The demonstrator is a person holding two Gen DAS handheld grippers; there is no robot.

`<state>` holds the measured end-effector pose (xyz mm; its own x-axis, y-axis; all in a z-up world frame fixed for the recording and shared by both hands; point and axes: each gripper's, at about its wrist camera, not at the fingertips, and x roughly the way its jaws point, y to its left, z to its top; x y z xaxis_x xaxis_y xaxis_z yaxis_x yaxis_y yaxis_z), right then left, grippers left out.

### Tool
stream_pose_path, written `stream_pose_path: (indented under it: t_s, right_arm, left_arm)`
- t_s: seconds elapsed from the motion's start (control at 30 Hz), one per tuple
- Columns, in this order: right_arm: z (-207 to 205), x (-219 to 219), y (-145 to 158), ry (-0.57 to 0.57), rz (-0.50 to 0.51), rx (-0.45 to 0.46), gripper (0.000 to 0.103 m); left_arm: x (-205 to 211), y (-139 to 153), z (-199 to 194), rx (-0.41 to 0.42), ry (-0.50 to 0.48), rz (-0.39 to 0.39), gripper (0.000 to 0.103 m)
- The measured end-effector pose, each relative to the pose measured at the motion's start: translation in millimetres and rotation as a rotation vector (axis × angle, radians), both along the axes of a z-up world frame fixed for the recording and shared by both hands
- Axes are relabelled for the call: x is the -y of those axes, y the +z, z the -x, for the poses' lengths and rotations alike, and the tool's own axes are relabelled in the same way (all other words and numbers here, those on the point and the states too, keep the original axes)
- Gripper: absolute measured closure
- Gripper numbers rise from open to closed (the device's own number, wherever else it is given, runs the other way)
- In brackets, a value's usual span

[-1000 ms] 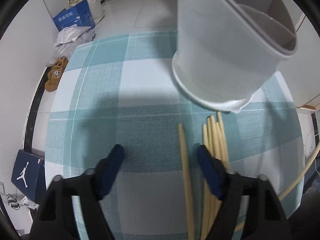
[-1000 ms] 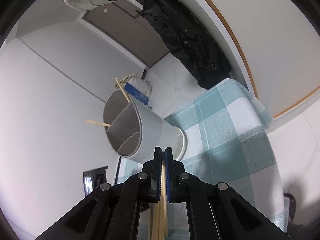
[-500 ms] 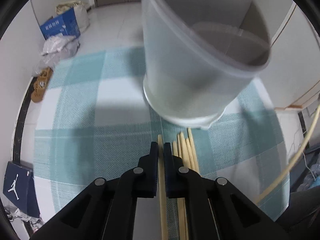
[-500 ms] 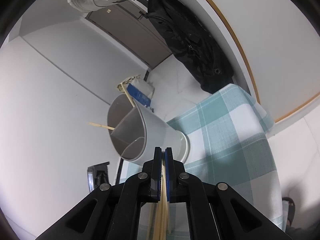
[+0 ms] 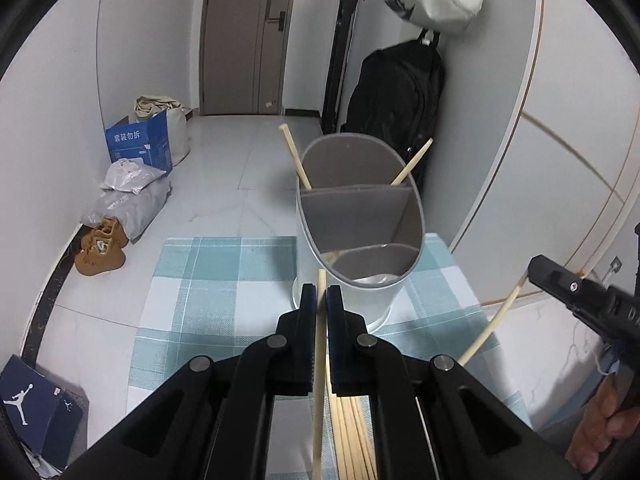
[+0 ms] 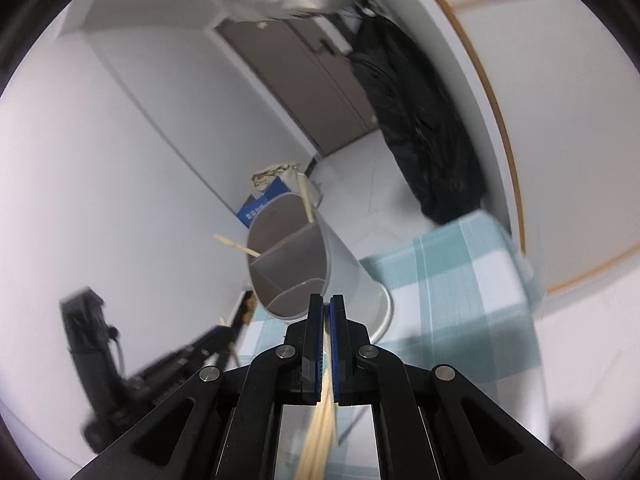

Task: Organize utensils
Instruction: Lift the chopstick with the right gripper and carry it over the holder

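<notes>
A grey utensil holder with dividers stands on the teal checked cloth; two chopsticks lean in its far compartment. My left gripper is shut on one wooden chopstick, raised just in front of the holder's rim. More chopsticks lie on the cloth beneath it. My right gripper is shut on a chopstick, with the holder just ahead. In the left wrist view the right gripper holds a long chopstick at the right.
The cloth-covered table ends close behind the holder. On the floor are a blue box, grey bags, brown shoes and a shoe box. A black backpack hangs by the curved white wall.
My left gripper shut on one chopstick from the pile and lifted it up off the cloth toward the holder's rim. My right gripper, still holding its chopstick, shifted and the view blurred.
</notes>
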<state>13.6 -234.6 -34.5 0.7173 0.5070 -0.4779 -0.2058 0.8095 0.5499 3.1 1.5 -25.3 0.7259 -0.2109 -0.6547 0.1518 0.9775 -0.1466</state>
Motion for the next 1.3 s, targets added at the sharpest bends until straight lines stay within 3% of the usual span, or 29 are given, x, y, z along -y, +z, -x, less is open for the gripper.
stream_pose_path:
  t_s: [0.17,0.63,1.07,1.3]
  right_arm:
    - [15,-15,13,0.025,0.065,0.075,0.101]
    - [21,-35,30,0.036,0.148,0.126,0.101]
    - [6,-34,92,0.034,0.15,0.19,0.101]
    - [-15,-35,133,0.035,0.155,0.232,0.101]
  left_arm:
    - [-10,6,1,0.041,0.013,0.029,0.102]
    - [-4,36,17,0.086,-0.035,0.046,0.102]
    - [-6,92,3,0.11,-0.067,0.078,0.102]
    - [-4,125,-19,0.115,-0.037,0.076,0.102]
